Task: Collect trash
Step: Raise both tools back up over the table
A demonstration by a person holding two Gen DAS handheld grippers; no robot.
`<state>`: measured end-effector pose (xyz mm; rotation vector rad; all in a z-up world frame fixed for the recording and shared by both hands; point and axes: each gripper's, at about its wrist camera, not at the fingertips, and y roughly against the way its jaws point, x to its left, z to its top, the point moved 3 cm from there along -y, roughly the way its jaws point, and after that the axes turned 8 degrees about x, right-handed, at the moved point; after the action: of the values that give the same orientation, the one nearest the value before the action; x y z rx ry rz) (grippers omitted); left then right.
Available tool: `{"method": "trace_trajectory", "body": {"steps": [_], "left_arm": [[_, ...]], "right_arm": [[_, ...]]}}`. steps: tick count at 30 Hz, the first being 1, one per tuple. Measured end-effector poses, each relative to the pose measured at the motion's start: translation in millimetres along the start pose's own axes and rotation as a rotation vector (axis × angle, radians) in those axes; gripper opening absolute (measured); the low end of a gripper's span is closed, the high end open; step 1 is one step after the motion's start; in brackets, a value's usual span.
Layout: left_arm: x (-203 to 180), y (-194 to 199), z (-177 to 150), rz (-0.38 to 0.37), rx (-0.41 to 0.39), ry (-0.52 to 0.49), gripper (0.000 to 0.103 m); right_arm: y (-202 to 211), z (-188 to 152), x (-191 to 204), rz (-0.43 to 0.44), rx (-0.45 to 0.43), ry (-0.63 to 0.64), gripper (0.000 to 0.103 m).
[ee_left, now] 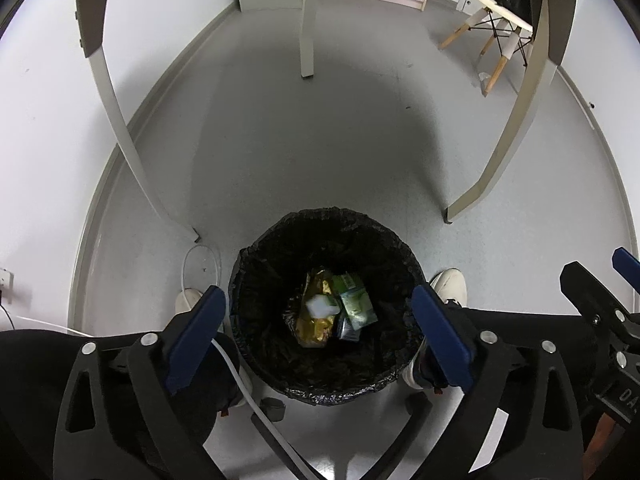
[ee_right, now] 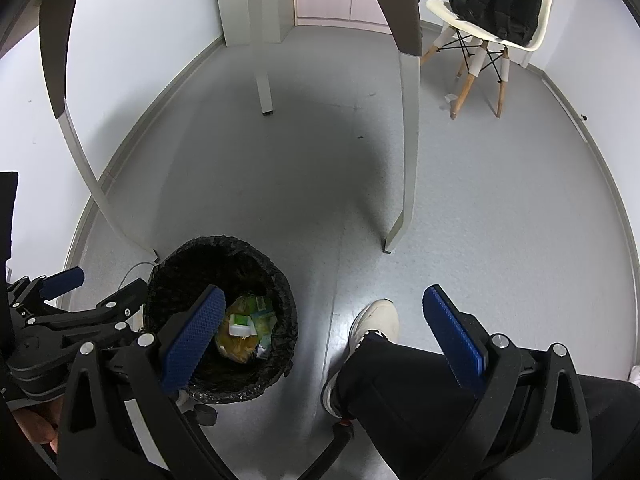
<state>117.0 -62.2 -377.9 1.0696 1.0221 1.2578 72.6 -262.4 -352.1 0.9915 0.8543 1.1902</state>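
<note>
Fingers [ee_left: 196,332] straddle bin [ee_left: 256,264] (nothing gripped).

Only the white letters "DA" can be read, on the right gripper [ee_left: 596,304], cut off at the picture's edge

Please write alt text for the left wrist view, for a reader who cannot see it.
The open, empty left claw hangs directly over a black-lined trash bin on a grey floor, with a yellow wrapper, a green carton and a small white piece inside. The person's white shoes flank the bin; beyond stand table legs and a chair.
</note>
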Motion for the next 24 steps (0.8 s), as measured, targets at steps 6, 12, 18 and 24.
{"method": "trace_trajectory", "body": {"steps": [6, 12, 18, 24], "left_arm": [[10.1, 18.9, -6.0, -0.006, -0.037, 0.018, 0.097], [20.8, 41.4, -15.7, -0.014, -0.078, 0.036, 0.097], [31.2, 66.8, -25.0, -0.017, -0.135, 0.054, 0.097], [38.3, 98.8, -40.1, -0.034, -0.201, 0.064, 0.097]], "right_arm": [[6.9, 0.5, 0.5, 0.017, -0.01, -0.01, 0.095], [21.7, -2.9, 6.0, 0.028, -0.04, 0.004, 0.095], [39.8, -6.9, 14.0, 0.033, -0.066, 0.016, 0.095], [69.8, -15.5, 19.8, 0.04, -0.105, 0.014, 0.095]]}}
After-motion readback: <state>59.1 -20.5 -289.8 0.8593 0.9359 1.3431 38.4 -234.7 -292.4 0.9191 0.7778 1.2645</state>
